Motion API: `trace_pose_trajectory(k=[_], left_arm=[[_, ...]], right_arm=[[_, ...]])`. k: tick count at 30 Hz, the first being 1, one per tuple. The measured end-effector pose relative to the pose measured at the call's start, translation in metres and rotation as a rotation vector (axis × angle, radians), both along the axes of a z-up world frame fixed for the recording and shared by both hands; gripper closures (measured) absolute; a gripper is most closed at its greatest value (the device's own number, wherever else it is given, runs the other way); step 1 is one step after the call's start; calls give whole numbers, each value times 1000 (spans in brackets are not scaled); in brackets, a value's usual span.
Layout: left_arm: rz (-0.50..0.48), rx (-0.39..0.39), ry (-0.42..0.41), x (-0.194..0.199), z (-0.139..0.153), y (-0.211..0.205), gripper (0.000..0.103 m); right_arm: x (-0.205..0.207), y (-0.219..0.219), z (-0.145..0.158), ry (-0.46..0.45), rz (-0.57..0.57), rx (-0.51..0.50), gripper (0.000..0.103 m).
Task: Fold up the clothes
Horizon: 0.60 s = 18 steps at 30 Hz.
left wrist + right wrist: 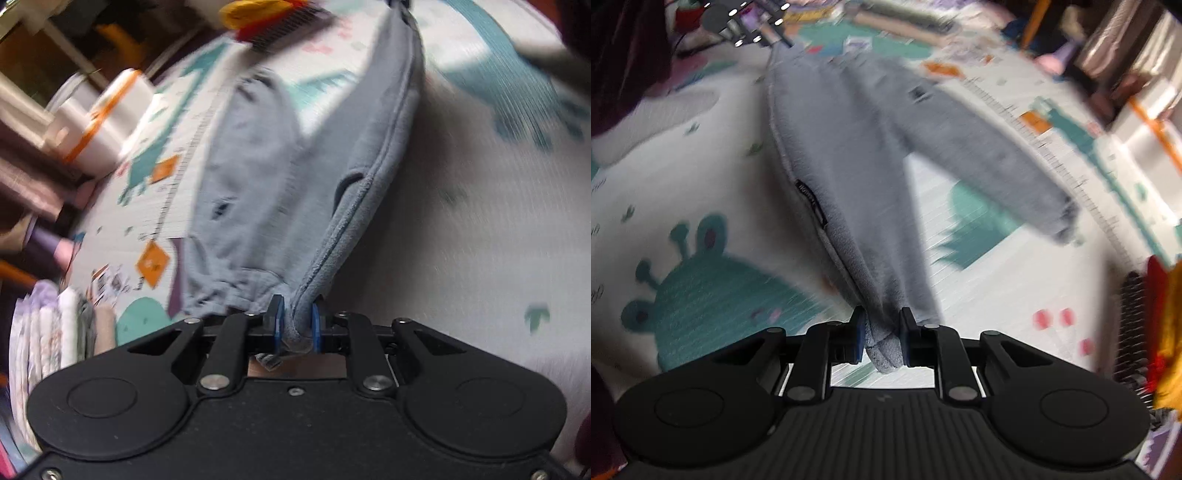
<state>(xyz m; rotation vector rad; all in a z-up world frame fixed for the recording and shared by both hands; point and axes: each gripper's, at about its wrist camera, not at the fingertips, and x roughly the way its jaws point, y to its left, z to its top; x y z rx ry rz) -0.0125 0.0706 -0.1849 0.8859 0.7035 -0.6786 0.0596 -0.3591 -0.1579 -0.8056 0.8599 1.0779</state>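
Observation:
A pair of grey fleece jogger pants [266, 177] hangs stretched between my two grippers above a patterned play mat. My left gripper [297, 325] is shut on one end of the waistband, with cloth bunched between its blue pads. My right gripper [881, 338] is shut on the other end of the waistband of the pants [849, 177]. In the right wrist view one leg trails off to the right, ending in a gathered cuff [1063, 218]. The left gripper also shows at the far top of the right wrist view [746, 22]. Both views are motion-blurred.
The white play mat [701, 184] with teal creatures lies under the pants. A stack of folded clothes [48, 332] sits at the mat's left edge. White bins with orange trim [107, 122] and a red and yellow item [1160, 325] border the mat.

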Motion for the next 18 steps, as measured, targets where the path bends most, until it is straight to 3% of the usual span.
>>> trace_pose_trajectory(k=[6, 8, 11, 12, 13, 18], left_arm=[[152, -179, 2, 44, 28, 16, 90], [217, -274, 27, 57, 34, 23, 91], [306, -384, 65, 77, 36, 35, 91], [336, -421, 77, 84, 36, 39, 91], [362, -452, 89, 90, 35, 43, 91], [448, -533, 129, 115, 27, 54, 91]], right_arm=[[48, 6, 37, -107, -96, 69, 83], [64, 8, 44, -131, -122, 79, 83], [91, 12, 48, -138, -172, 95, 84], [100, 13, 49, -139, -190, 100, 92], [109, 14, 49, -137, -206, 105, 92], [150, 29, 39, -117, -249, 97, 93]])
